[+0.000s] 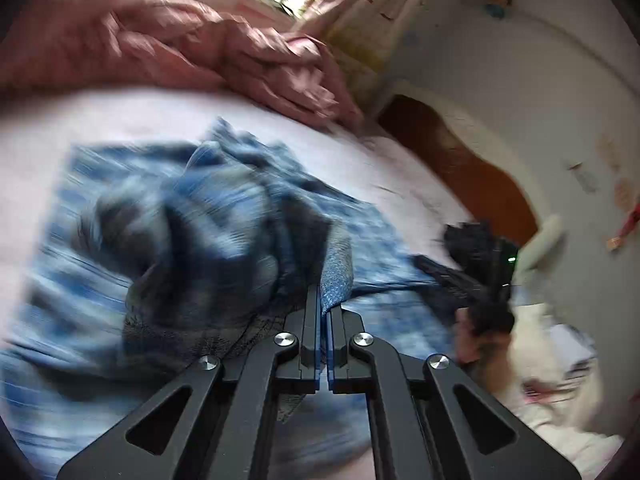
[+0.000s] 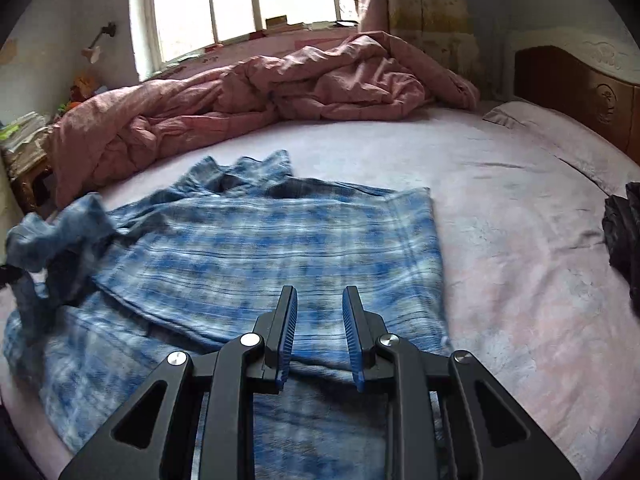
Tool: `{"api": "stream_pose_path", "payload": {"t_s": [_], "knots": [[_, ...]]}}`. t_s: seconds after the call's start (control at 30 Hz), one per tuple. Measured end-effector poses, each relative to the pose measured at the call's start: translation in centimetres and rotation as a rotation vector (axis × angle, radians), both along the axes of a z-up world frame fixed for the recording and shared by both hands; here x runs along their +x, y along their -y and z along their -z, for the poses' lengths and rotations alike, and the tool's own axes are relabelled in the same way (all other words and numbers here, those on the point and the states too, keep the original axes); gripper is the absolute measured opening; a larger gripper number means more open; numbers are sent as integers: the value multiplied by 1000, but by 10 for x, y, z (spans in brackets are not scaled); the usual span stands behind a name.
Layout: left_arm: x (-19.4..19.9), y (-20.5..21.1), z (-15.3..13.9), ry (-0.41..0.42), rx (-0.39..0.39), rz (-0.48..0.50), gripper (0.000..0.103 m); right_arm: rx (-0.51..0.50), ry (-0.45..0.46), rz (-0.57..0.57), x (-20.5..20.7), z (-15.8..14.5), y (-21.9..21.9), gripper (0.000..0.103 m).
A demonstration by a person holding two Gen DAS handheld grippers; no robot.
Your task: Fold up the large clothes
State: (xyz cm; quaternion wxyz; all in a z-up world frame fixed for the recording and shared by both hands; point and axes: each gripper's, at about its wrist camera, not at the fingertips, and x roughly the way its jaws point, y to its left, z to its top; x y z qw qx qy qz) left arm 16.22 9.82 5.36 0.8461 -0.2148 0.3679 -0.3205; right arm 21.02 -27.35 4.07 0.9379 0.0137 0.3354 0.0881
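Note:
A blue plaid shirt (image 2: 280,240) lies spread on the pink bed sheet (image 2: 500,208), with its right side folded over to a straight edge. In the left wrist view my left gripper (image 1: 324,294) is shut on a strip of the shirt's fabric (image 1: 338,264), and the bunched sleeve (image 1: 200,232) hangs blurred in front of it. The same sleeve (image 2: 52,232) appears raised off the bed at the left of the right wrist view. My right gripper (image 2: 318,292) hovers low over the shirt's near part, open, with nothing between its fingers.
A crumpled pink quilt (image 2: 280,92) fills the far side of the bed under the window (image 2: 248,4). A dark garment (image 2: 624,240) lies at the right edge, and a wooden headboard (image 2: 580,92) stands behind it. Stacked books (image 2: 24,132) sit far left.

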Motion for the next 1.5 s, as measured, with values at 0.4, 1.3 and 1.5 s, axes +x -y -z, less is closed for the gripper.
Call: {"api": "stream_pose_path", "payload": {"t_s": [0.4, 1.3, 1.5], "knots": [[43, 101, 0, 5, -53, 21, 1, 139, 99, -325, -41, -13, -49, 25], [18, 96, -39, 203, 243, -55, 39, -1, 94, -145, -8, -6, -37, 4], [22, 30, -40, 187, 515, -320, 46, -68, 139, 12, 25, -33, -1, 4]]}}
